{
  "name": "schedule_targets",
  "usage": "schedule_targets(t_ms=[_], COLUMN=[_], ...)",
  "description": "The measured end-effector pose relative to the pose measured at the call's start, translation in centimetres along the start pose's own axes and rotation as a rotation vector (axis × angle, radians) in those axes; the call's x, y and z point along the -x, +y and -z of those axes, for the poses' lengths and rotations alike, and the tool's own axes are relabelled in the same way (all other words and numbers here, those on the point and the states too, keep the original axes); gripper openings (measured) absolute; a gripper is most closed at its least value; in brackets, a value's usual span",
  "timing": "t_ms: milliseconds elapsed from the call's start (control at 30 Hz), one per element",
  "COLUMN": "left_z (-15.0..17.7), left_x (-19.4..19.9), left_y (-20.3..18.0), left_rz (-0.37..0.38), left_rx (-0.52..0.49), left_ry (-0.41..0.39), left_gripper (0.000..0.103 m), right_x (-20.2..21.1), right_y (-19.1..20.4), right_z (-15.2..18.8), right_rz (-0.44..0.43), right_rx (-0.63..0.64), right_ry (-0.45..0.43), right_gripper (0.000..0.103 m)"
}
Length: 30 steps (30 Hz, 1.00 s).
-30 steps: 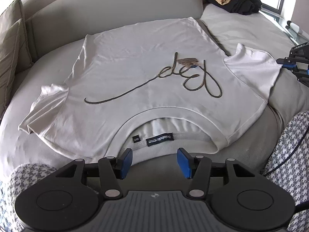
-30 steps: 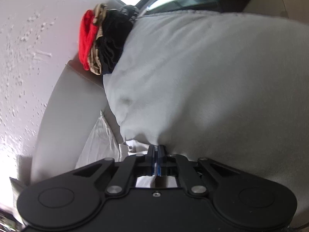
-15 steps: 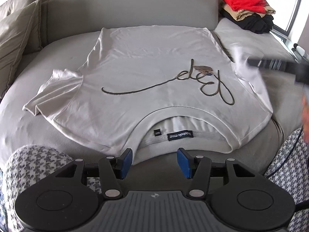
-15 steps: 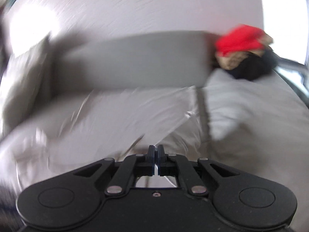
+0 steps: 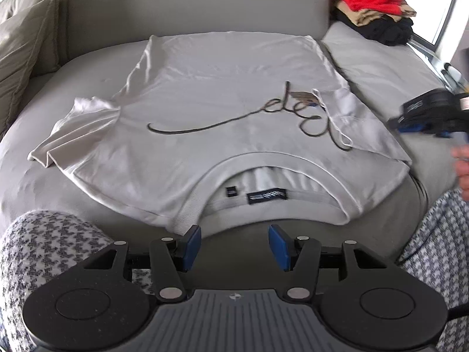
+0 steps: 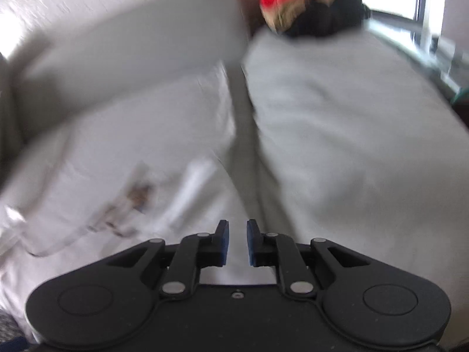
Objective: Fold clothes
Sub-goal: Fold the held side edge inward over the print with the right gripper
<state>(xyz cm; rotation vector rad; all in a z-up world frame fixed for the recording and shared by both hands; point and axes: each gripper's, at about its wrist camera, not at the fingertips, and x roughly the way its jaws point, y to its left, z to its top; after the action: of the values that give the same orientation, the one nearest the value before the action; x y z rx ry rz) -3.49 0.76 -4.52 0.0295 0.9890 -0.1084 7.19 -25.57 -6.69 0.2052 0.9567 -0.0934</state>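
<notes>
A white T-shirt (image 5: 211,111) with dark script lettering lies flat on a grey sofa seat, collar (image 5: 272,193) nearest me. Its right sleeve (image 5: 348,111) is folded in over the chest; the left sleeve (image 5: 76,129) still sticks out. My left gripper (image 5: 234,242) hovers open just short of the collar, holding nothing. My right gripper (image 6: 236,242) is open above the shirt's right edge (image 6: 176,152), nothing between its fingers; the view is blurred. In the left wrist view the right gripper (image 5: 422,123) shows blurred beside the shirt's right side.
A stack of folded clothes (image 5: 375,11), red on top, sits at the back right near a window. Cushions (image 5: 20,41) lean at the left. The sofa backrest (image 5: 187,8) runs behind the shirt. Checkered trouser legs (image 5: 44,252) flank the left gripper.
My right gripper carried the right sleeve over onto the shirt's chest, then opened and let it go. The left gripper stayed open near the collar.
</notes>
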Motion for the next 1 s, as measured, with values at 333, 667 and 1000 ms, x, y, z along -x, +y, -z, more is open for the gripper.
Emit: schedule_targets(t_ms=[333,667,1000], left_z=[-0.2,0.3,0.3], left_x=[-0.5,0.3,-0.2], left_y=[0.4,-0.8,-1.1], left_rz=[-0.039,-0.029,-0.016], left_rx=[0.005,-0.04,-0.044], left_ry=[0.014,0.013,0.023], left_gripper=[0.052,0.052,0.052], right_x=[2.2,2.1,1.8], right_y=[-1.0,4.5,4.8], right_z=[3.5,0.3,3.7], right_rz=[0.144,0.025,0.052], right_rx=[0.147,0.216,0.309], right_ry=[0.174,0.057,0.102], right_gripper=[0.014,0.014,0.018])
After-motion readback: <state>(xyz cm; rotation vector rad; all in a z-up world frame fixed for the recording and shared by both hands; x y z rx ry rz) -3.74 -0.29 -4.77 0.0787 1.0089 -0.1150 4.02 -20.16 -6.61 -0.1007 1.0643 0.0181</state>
